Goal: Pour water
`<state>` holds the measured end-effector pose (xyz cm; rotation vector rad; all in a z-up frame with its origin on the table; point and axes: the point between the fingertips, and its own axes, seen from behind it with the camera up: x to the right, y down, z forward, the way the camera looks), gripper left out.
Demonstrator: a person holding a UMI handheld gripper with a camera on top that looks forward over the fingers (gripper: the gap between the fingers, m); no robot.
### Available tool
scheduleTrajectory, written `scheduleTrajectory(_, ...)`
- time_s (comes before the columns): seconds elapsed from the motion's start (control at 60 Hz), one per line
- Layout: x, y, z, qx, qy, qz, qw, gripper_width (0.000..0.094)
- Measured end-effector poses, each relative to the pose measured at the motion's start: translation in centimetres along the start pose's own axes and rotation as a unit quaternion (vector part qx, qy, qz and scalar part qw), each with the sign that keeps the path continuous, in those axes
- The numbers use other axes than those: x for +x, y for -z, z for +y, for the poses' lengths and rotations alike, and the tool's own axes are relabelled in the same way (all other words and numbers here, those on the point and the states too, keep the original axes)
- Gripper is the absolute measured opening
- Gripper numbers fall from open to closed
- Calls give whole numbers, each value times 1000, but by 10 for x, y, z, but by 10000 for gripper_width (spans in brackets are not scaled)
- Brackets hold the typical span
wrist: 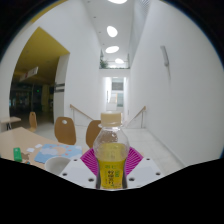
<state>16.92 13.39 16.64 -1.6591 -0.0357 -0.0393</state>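
A clear plastic bottle [112, 150] with yellow liquid, a pale cap and a green-yellow label stands upright between my fingers. My gripper [112, 162] is shut on the bottle. The pink pads [88, 160] press on it from both sides at its lower body. The bottle's bottom is hidden below the fingers. The bottle appears to be held up above the table, with the hallway behind it.
A wooden table [14, 146] lies to the left with a pale blue bowl-like container [52, 153] and small green items [18, 154] on it. Wooden chairs [65, 129] stand behind it. A long white corridor runs straight ahead.
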Motion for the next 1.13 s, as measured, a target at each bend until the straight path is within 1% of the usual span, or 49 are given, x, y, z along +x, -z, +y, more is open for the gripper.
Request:
scheduleTrajectory(0.05, -4, 5, 26, -9, -38, -14, 999, 298)
scheduleTrajectory(0.067, 11, 5, 30, -14, -52, -13, 998, 297)
scheduleTrajectory(0.083, -2, -10, 47, -16, -56, -19, 998, 298)
scheduleTrajectory(0.15, 2, -5, 62, -25, -48, -29, 998, 297)
scheduleTrajectory(0.217, -2, -12, 88, -47, -39, -33, 998, 305)
scheduleTrajectory(0.233, -1, -11, 88, -43, -36, -37, 998, 302)
scheduleTrajectory(0.25, 1, -12, 82, -30, -33, -39, 998, 299)
scheduleTrajectory(0.267, 4, -12, 80, -29, -34, -39, 998, 297)
scheduleTrajectory(0.283, 10, -9, 86, -38, -35, -38, 998, 298)
scheduleTrajectory(0.3, -6, -13, 91, -41, -36, -37, 998, 298)
scheduleTrajectory(0.333, -6, -13, 89, -40, -33, -42, 998, 307)
scheduleTrajectory(0.417, -6, -13, 86, -41, -24, -46, 998, 421)
scheduleTrajectory(0.467, -16, -14, 98, -59, -18, -47, 997, 508)
scheduleTrajectory(0.483, -15, -13, 101, -70, -17, -46, 996, 570)
scheduleTrajectory(0.533, -15, -4, 105, -86, -23, -48, 995, 828)
scheduleTrajectory(0.55, -1, 1, 97, -83, -28, -50, 995, 876)
scheduleTrajectory(0.6, -7, 12, 97, -76, -45, -57, 994, 855)
scheduleTrajectory(0.667, -12, 33, 100, -84, -61, -61, 993, 856)
scheduleTrajectory(0.783, -2, 84, 96, -78, -87, -69, 991, 857)
scheduleTrajectory(0.9, 0, 130, 97, -80, -103, -88, 988, 856)
scheduleTrajectory(1.033, 1, 164, 95, -72, -127, -98, 984, 856)
scheduleTrajectory(1.133, 7, 176, 96, -70, -145, -107, 981, 854)
